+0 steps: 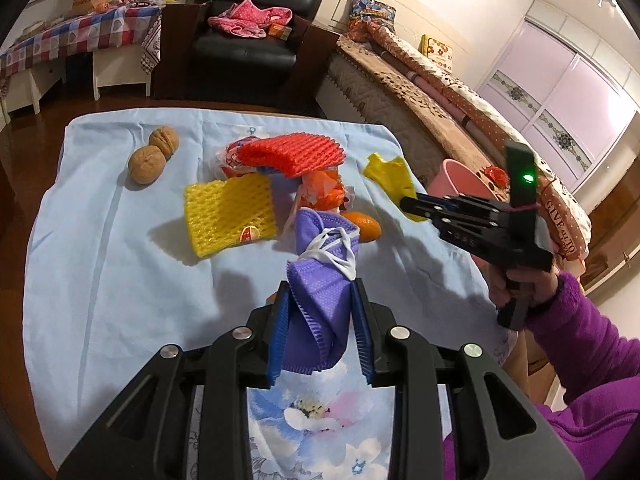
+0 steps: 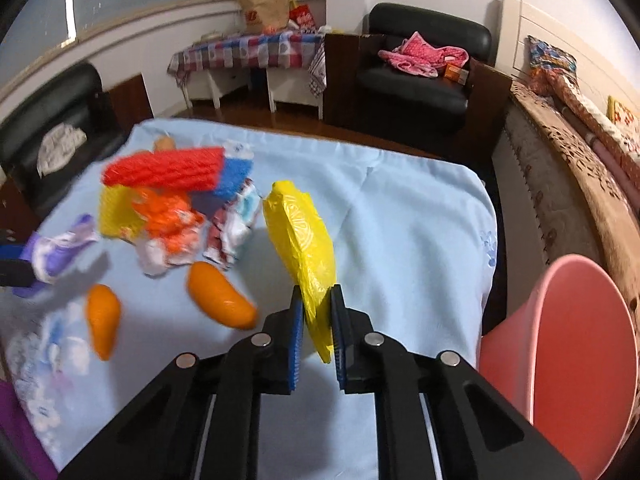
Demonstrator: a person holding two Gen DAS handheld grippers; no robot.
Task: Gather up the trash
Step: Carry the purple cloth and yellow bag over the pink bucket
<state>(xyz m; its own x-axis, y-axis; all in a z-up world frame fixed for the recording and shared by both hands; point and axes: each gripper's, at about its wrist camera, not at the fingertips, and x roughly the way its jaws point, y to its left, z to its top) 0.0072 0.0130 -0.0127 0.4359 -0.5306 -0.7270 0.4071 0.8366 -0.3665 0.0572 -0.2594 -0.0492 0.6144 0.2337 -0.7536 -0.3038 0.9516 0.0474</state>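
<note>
My left gripper (image 1: 320, 320) held the purple face mask (image 1: 320, 280) between its blue pads, the mask lifted over the light blue cloth (image 1: 120, 260) with its white ear loops hanging loose. My right gripper (image 2: 316, 320) was closed narrow on the yellow plastic bag (image 2: 304, 240), which stood up from the jaws, also clear of the cloth. The pink bin (image 2: 568, 360) stood just beside the table edge on my right side, close to the right gripper.

The step in hand, as I judged it, was to carry both pieces to the bin. For doing it well, I thought the right hand should go first, because it was nearer, and open only when the bag was well over the rim; the bag was light and could float outside. The left hand had to cross above the two orange fruits (image 2: 220, 300), so I wanted to keep it high and not let the loops catch on something.

On the cloth remained the red foam net (image 1: 292, 154), the yellow foam net (image 1: 230, 212) and crumpled wrappers (image 2: 168, 220). The two walnuts (image 1: 154, 154) I judged not to be trash.
</note>
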